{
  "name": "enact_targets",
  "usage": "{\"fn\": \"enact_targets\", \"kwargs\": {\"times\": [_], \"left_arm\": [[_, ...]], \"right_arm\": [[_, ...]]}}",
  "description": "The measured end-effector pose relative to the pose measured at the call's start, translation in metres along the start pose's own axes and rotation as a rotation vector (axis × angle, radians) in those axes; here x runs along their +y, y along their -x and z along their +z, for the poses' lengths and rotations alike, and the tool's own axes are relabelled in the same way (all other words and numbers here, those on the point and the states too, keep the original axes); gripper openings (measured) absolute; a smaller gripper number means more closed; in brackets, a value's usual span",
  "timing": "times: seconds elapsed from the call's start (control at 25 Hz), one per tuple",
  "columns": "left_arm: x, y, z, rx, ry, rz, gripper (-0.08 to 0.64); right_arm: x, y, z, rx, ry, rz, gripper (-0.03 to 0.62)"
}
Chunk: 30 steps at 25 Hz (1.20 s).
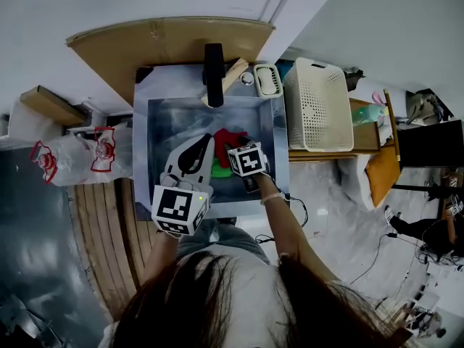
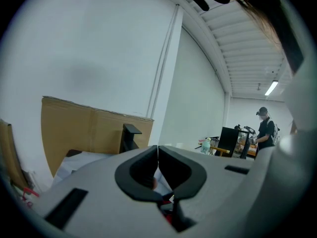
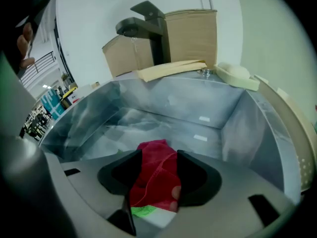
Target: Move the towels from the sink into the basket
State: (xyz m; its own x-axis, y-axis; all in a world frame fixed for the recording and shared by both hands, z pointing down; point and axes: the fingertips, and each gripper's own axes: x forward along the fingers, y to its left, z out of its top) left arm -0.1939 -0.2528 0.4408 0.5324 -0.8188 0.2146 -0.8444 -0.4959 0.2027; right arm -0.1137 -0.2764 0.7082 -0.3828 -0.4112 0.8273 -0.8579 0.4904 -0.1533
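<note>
red towel (image 3: 154, 175) 1 | green towel (image 3: 143, 211) 1 | basket (image 1: 317, 107) 1 | left gripper (image 2: 158, 148) together | right gripper (image 3: 158, 156) apart

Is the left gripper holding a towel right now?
No, in the left gripper view the left gripper has its jaws closed tip to tip, with no cloth caught between them.

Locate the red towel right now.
In the head view the red towel lies in the sink near its middle, next to a green towel. In the right gripper view it shows between the parted jaws of the right tool.
</note>
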Motion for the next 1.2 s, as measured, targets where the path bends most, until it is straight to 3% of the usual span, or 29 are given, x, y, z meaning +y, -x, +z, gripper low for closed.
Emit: {"fn": "enact_targets", "kwargs": {"times": [0.28, 0.6, 0.72, 0.92, 1.2], "left_arm": [[0.004, -0.005, -0.01, 0.023, 0.014, -0.022, 0.009], [0.005, -0.009, -0.017, 0.04, 0.022, -0.042, 0.009], [0.005, -0.011, -0.018, 0.042, 0.025, -0.046, 0.009], [0.005, -0.014, -0.016, 0.039, 0.026, -0.055, 0.009], [0.008, -0.013, -0.011, 0.031, 0.022, -0.07, 0.009]], "right_arm": [[-0.014, -0.022, -0.011, 0.058, -0.051, -0.026, 0.241], [-0.017, -0.041, -0.024, 0.094, -0.156, 0.002, 0.264], [-0.016, -0.043, -0.024, 0.106, -0.143, 0.008, 0.262], [-0.005, -0.043, -0.023, 0.135, -0.166, 0.061, 0.135], [0.0, -0.016, -0.007, 0.047, -0.14, 0.021, 0.114]]}}
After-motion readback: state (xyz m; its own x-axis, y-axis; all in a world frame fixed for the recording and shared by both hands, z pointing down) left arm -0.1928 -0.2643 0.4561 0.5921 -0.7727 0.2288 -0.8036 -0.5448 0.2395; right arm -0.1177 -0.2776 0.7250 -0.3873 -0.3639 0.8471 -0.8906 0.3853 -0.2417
